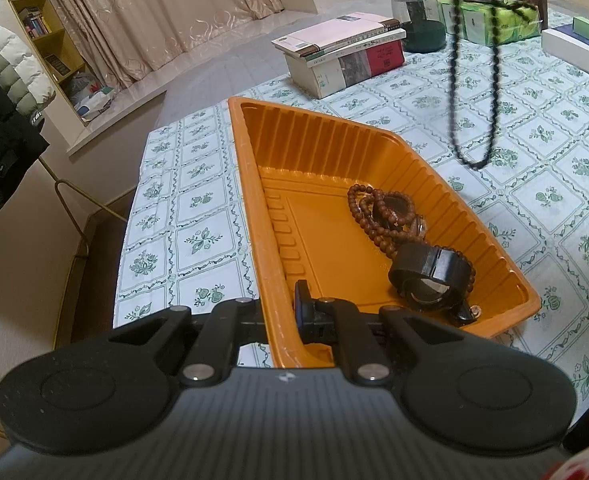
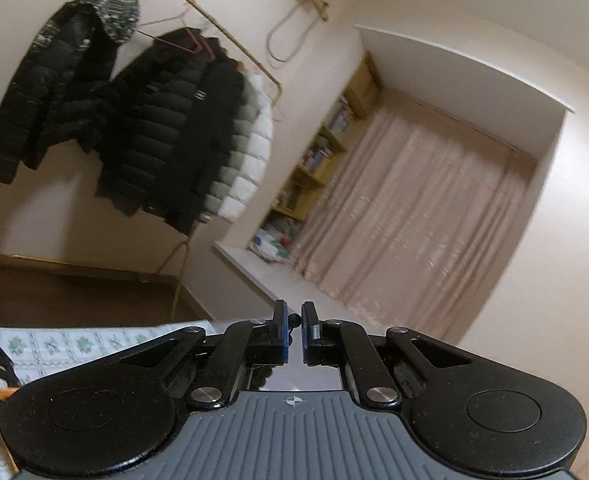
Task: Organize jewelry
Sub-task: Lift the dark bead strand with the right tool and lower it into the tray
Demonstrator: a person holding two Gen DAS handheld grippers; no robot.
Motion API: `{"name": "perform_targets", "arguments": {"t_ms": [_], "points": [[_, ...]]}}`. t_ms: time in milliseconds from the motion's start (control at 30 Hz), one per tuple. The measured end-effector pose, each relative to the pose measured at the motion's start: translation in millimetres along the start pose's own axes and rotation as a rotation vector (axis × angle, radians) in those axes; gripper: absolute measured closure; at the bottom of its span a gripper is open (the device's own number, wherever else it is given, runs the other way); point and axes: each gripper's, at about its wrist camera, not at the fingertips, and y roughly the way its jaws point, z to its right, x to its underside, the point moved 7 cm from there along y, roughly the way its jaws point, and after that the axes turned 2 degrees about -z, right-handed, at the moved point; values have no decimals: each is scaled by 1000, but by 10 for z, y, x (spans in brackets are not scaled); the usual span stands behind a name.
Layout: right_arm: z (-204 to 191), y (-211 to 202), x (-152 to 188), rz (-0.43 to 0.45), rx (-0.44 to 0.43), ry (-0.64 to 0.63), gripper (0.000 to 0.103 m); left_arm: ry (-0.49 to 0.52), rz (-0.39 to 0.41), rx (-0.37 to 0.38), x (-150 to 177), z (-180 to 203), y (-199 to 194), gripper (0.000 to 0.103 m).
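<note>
An orange plastic tray [image 1: 334, 148] lies on the table with the flower-patterned cloth [image 1: 198, 200]. My left gripper [image 1: 282, 308] is shut on the tray's near left wall, with one blue pad inside the tray. In the tray lie a brown bead bracelet [image 1: 374, 216] and a black band with a round glass face [image 1: 430, 274]. A long black bead necklace [image 1: 474, 156] hangs in a loop above the cloth, right of the tray and clear of it. My right gripper [image 2: 293, 328] is shut on this necklace, raised and nearly level, with a bead [image 2: 294, 318] showing between the pads.
At the table's far side are a stack of books [image 1: 342, 52], a dark green jar [image 1: 416, 16], green tissue packs [image 1: 494, 20] and a white box [image 1: 574, 52]. Jackets hang on a coat rack [image 2: 134, 120] left of the table. Curtains [image 2: 414, 208] and a bookshelf [image 2: 326, 148] stand beyond.
</note>
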Motion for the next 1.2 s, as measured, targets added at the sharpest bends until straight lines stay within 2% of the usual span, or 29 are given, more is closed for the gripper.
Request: {"name": "perform_targets", "arguments": {"t_ms": [167, 400, 900, 1200], "points": [[-219, 217, -146, 13, -59, -26, 97, -3, 2, 4, 12, -14, 6, 95], [-534, 600, -56, -37, -147, -47, 97, -11, 3, 9, 23, -29, 16, 95], [-1243, 1244, 699, -262, -427, -56, 97, -17, 2, 10, 31, -37, 26, 95], [-1491, 1445, 1034, -334, -484, -66, 97, -18, 2, 11, 34, -39, 31, 95]]}}
